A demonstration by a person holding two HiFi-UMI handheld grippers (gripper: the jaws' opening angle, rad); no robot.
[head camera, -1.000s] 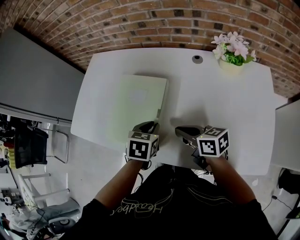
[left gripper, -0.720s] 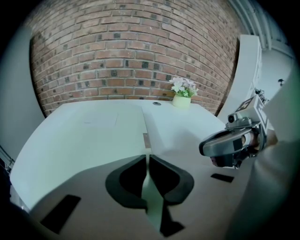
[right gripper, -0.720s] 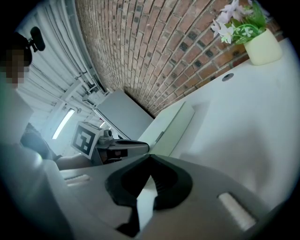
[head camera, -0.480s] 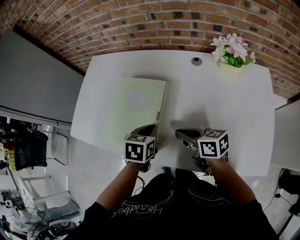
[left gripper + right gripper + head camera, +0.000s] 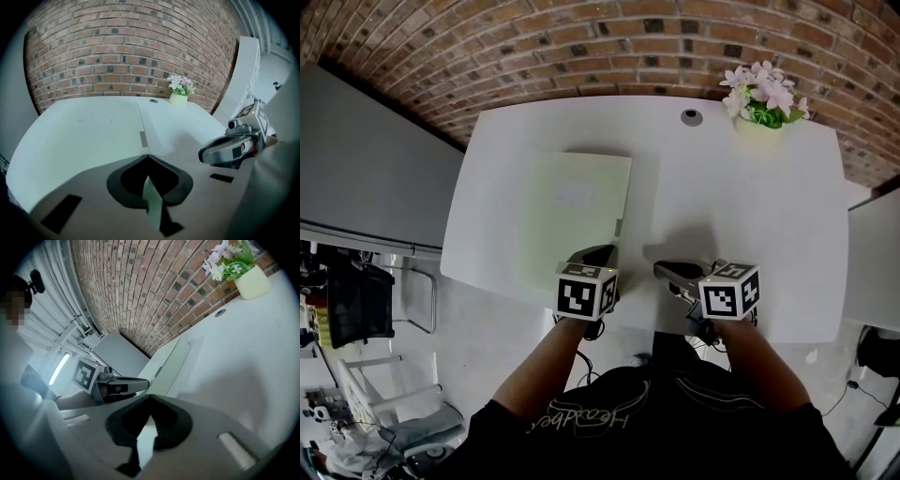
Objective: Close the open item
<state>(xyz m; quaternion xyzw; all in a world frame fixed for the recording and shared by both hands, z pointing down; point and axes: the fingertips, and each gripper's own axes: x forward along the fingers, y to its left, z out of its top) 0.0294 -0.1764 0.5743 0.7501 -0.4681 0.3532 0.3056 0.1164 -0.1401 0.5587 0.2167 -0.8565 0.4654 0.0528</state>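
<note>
A pale green folder (image 5: pixel 572 211) lies flat on the white table (image 5: pixel 741 197), its cover down, with a small grey tab on its right edge. My left gripper (image 5: pixel 598 253) hovers at the folder's near right corner, jaws shut with nothing between them. My right gripper (image 5: pixel 664 270) hangs over bare table to the right of the folder, also shut and holding nothing. In the left gripper view the folder (image 5: pixel 84 126) spreads ahead and to the left, and the right gripper (image 5: pixel 225 150) shows at the right. The right gripper view shows the folder (image 5: pixel 171 364) and the left gripper (image 5: pixel 117 386).
A cream pot of pink flowers (image 5: pixel 764 103) stands at the table's far right, next to a round cable hole (image 5: pixel 691 116). A brick wall runs behind the table. A grey panel (image 5: pixel 366 159) stands to the left and a chair (image 5: pixel 356 300) below it.
Almost nothing: the left gripper dipped slightly toward me and returned. The folder and the right gripper stay where they were.
</note>
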